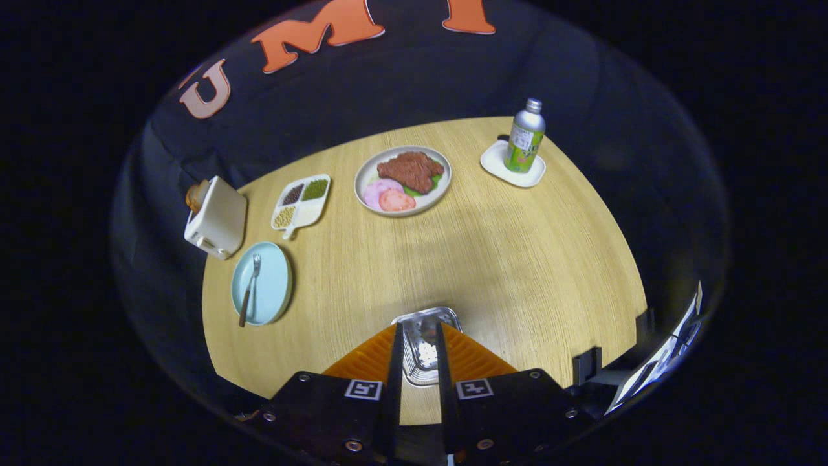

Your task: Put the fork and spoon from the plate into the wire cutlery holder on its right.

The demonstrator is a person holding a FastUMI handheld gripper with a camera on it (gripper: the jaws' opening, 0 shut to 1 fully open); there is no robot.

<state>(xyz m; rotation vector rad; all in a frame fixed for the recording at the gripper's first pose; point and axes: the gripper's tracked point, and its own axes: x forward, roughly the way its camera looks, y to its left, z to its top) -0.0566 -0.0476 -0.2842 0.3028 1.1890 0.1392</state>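
A light blue plate [275, 304] lies near the table's left edge, far left of my fingers. A fork [249, 288] with a brown handle rests on it, tines pointing away from me. The metal cutlery holder [427, 320] is seen from above, right under my fingertips and partly between them. Something pale glints inside it, and I cannot tell what it is. My gripper [420, 327] hovers over the holder, its fingers a narrow gap apart with nothing pressed between them. I cannot make out a spoon.
A white toaster [217, 217] stands beyond the blue plate. A divided snack tray [301, 200], a plate of meat [402, 180] and a metal bottle [525, 136] on a white coaster [511, 175] line the far side. Bare wooden tabletop [517, 272] spreads between them and my fingers.
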